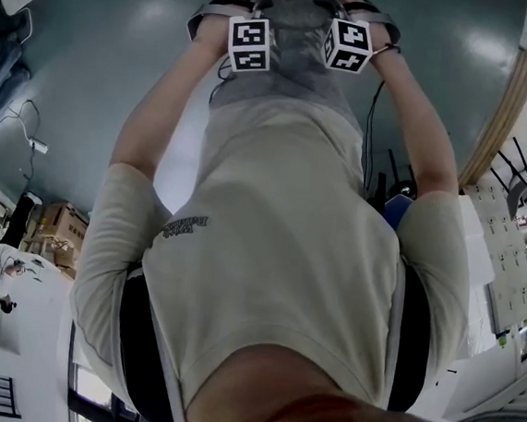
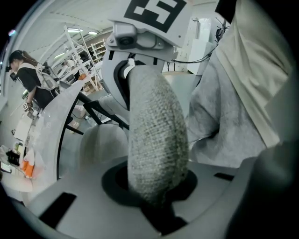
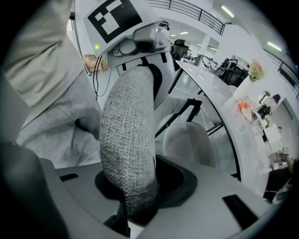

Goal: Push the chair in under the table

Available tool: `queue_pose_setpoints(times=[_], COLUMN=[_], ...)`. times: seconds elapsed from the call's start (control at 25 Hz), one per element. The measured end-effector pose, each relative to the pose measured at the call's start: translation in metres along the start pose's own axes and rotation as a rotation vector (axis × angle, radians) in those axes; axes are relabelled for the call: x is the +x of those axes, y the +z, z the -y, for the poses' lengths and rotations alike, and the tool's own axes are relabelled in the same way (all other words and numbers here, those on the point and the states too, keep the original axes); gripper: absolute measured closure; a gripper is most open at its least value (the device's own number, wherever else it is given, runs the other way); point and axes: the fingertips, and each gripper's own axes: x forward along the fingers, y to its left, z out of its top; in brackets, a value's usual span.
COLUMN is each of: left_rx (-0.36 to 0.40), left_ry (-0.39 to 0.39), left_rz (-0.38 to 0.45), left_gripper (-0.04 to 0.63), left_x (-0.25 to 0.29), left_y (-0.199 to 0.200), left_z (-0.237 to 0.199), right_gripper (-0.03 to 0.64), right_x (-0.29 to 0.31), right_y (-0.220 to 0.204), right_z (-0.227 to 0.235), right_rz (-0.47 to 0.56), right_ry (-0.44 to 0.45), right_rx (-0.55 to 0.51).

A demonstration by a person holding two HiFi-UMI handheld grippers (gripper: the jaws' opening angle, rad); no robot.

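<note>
The chair's grey woven backrest rim [image 2: 156,135] runs from between my left gripper's [image 2: 159,198] jaws up to the right gripper's body. In the right gripper view the same rim [image 3: 128,140] leads out of my right gripper [image 3: 135,207] toward the left one. Each gripper is shut on the rim, one at each end. Below lies the chair's pale seat [image 3: 187,140], close to the curved white table [image 3: 219,116]. In the head view both grippers [image 1: 229,7] [image 1: 361,13] are held out at arm's length at the top, and their fingertips are hidden there.
Black table legs [image 2: 100,114] stand beside the seat. A person [image 2: 28,79] stands by shelving beyond the table. Small items lie on the tabletop [image 2: 25,168], and flowers [image 3: 254,70] stand farther along it. Cardboard boxes [image 1: 58,227] sit on the floor at the left.
</note>
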Motion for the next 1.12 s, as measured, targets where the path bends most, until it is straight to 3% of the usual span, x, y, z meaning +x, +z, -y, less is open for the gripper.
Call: queue_pose_setpoints(times=[0.44,1.12], left_rx=[-0.014,-0.014], left_ry=[0.005,0.021], left_rz=[-0.003,-0.008], left_gripper=[0.52,0.514], left_x=[0.013,0.018], left_y=[-0.007,-0.03], left_z=[-0.082,-0.159], right_gripper=[0.491,0.479], right_x=[0.009,0.02], right_y=[-0.02,-0.021], right_z=[0.082,0.162], right_rz=[0.003,0.014], right_ry=[0.006,-0.004], right_rx=[-0.024,-0.027])
